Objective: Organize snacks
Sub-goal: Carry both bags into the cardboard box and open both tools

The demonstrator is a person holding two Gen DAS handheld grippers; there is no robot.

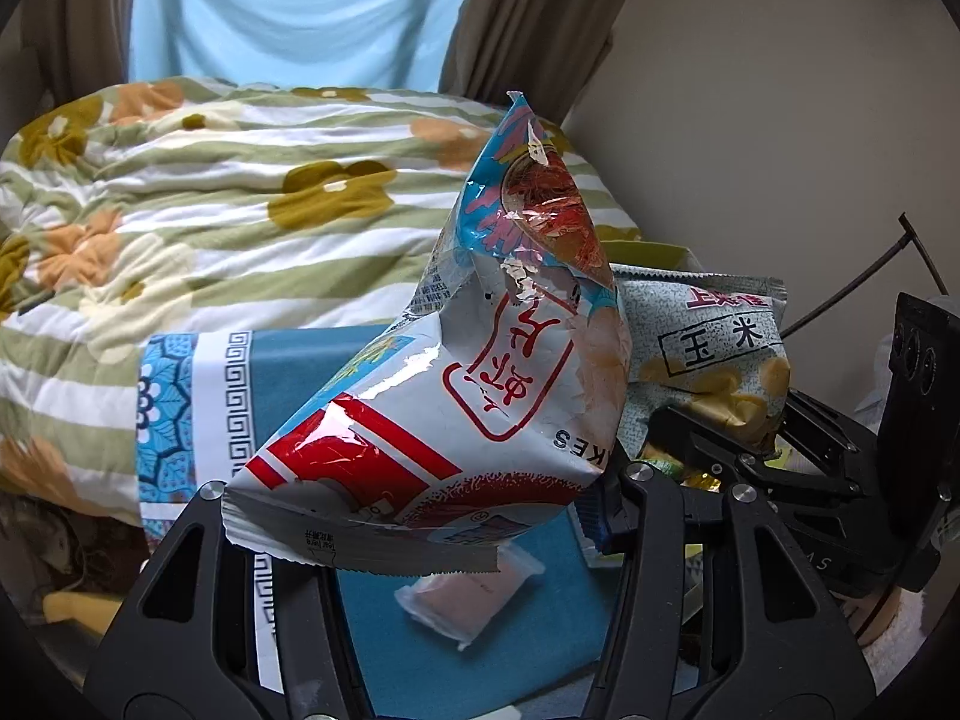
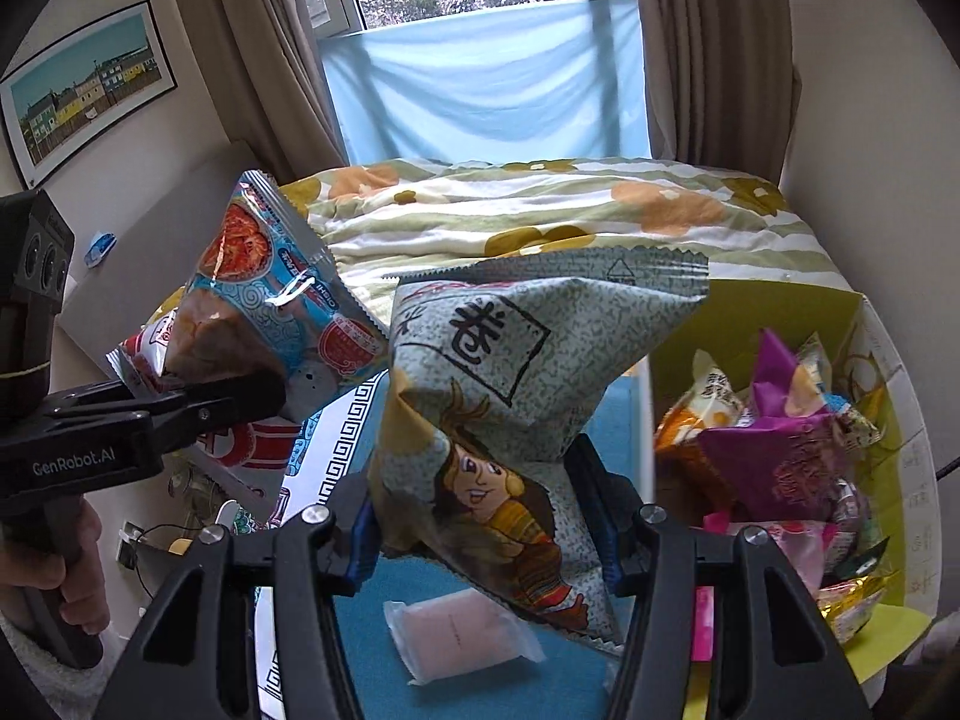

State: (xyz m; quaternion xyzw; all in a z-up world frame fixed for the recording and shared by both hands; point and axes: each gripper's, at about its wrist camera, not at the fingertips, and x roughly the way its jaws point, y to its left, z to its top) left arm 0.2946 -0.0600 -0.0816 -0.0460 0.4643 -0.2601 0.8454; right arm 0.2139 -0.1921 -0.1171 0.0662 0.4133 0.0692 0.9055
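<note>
Two snack bags [image 1: 456, 396] between claws [image 1: 420, 516]

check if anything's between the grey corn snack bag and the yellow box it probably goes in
Nothing visible blocks it. The grey corn snack bag, held in the right gripper, hangs just left of the yellow box. The box's top is open, though already piled with snack packets.

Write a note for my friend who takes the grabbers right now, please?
Left gripper: shut on the shrimp chips bag, held up in the air.
Right gripper: shut on the corn snack bag, also lifted.
Yellow-green box on the right already holds a pile of snack packets.
One small pink packet lies on the blue cloth.
Left: drop both bags in the box, probably, then fetch the pink packet.
</note>
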